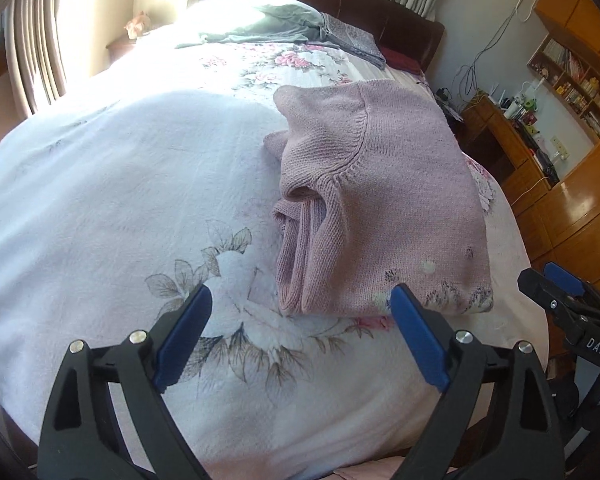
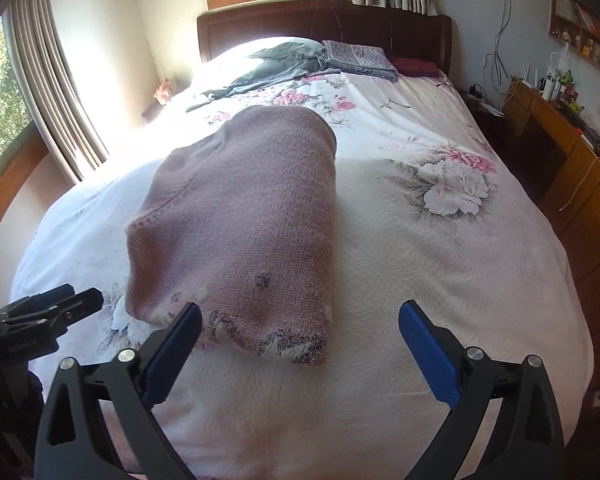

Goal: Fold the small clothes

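The left gripper (image 1: 300, 304) has its two blue fingers (image 1: 184, 332) spread wide apart, and nothing is between them. It hangs over the bed cover (image 1: 100, 200), just short of the near end of the pink sweater (image 1: 380, 200). Its right finger tip sits at the sweater's near edge, but I cannot tell if it touches. The sweater is folded into a thick bundle. It lies flat on the cover, ahead of this gripper and a little to its right. The folded layers show on the sweater's left side, and small grey and white flowers are stitched along its near end.

The right gripper (image 2: 300, 316) is also spread wide and holds nothing. In its own view, the sweater (image 2: 244, 216) lies ahead and a little to the left. The left finger tip is in front of the sweater's near edge. The right finger is over bare cover (image 2: 440, 260), well clear of the sweater.

The two grippers are side by side. Each one shows at the edge of the other's view: the right one (image 1: 556, 284) and the left one (image 2: 60, 304).

Farther ahead, near the dark headboard (image 2: 324, 20), lie a grey garment (image 2: 276, 64) and a folded patterned cloth (image 2: 360, 58). Curtains (image 2: 48, 92) hang far off to the left. A wooden desk (image 2: 556, 136) stands far off to the right.
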Motion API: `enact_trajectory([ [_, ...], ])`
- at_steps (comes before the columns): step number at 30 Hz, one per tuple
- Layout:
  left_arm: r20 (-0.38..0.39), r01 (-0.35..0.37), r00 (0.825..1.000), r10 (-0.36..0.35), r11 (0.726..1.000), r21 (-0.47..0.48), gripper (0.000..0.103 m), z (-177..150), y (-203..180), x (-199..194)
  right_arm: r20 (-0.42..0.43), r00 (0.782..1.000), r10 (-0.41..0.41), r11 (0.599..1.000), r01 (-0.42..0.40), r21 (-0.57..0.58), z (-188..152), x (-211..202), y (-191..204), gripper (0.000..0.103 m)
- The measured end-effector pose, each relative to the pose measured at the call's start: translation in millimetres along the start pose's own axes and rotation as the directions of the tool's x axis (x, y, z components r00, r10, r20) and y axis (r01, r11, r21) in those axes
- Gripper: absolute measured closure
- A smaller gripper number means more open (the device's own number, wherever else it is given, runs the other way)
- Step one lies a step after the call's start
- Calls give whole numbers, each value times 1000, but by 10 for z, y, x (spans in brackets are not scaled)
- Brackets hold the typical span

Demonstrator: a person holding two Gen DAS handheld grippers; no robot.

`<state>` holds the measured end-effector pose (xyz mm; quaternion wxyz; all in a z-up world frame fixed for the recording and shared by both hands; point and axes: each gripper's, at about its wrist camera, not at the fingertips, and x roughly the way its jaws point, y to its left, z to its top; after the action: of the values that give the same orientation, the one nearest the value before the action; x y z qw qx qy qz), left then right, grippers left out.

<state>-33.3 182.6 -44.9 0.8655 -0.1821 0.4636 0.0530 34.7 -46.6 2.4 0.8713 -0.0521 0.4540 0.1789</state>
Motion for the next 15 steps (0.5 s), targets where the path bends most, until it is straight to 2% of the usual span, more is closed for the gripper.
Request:
enact_trajectory([
  [2, 15, -22, 1000, 22, 1000, 9, 12, -10, -10, -90, 13, 1000, -3, 1000, 3, 0, 4, -58, 36, 4],
  [7, 30, -47, 999, 46, 999, 27, 12, -62, -59, -225, 54, 995, -78, 996, 80, -27, 9, -198, 124, 4],
  [15, 31, -62, 998, 61, 998, 24, 12, -129, -85, -290, 47, 986, -161, 986, 162, -33, -6, -273, 235, 4],
])
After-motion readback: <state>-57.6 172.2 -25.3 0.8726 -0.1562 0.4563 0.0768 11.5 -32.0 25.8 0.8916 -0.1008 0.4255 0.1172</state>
